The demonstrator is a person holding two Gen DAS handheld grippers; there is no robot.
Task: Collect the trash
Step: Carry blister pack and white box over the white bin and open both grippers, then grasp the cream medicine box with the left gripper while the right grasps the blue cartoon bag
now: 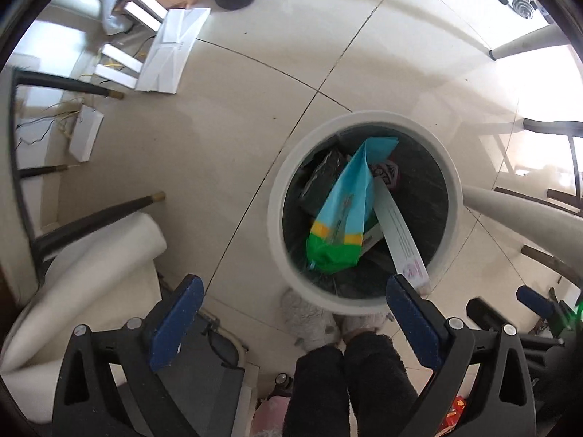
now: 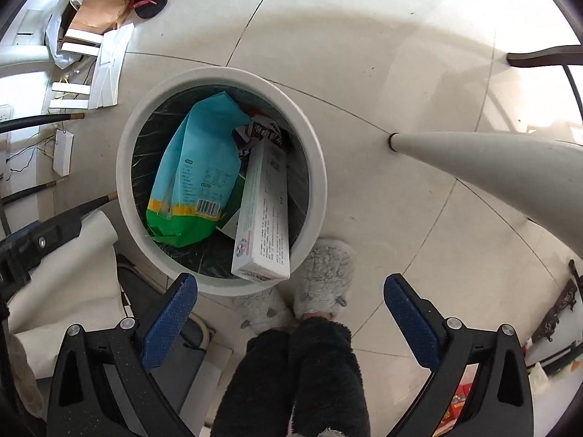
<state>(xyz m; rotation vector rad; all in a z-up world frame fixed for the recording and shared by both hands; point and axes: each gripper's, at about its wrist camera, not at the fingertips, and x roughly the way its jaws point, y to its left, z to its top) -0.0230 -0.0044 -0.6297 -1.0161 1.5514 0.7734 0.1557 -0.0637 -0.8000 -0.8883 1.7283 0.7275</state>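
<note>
A round white plastic trash bin (image 2: 316,167) with a dark liner stands on the pale glossy tiled floor (image 2: 364,54). Inside it a light-blue, yellow and green plastic bag (image 2: 193,178) with a barcode leans against the side of the bin nearer the clutter, and a long white cardboard box (image 2: 264,218) rests beside it, its lower end against the bin's near rim. Behind the box, deeper in the bin, lies a dark printed wrapper (image 2: 266,133). Just beyond the near rim stand the person's grey fluffy slippers (image 2: 324,284) and black fleece trouser legs (image 2: 302,375). The right gripper (image 2: 289,313) hangs above the bin's near edge, its blue-padded fingers (image 2: 169,318) spread wide with nothing between them. A pale grey tapered table leg (image 2: 492,167) meets the floor well to the bin's right. Flat white cartons (image 2: 109,69) lie beyond the bin's far left.
</note>
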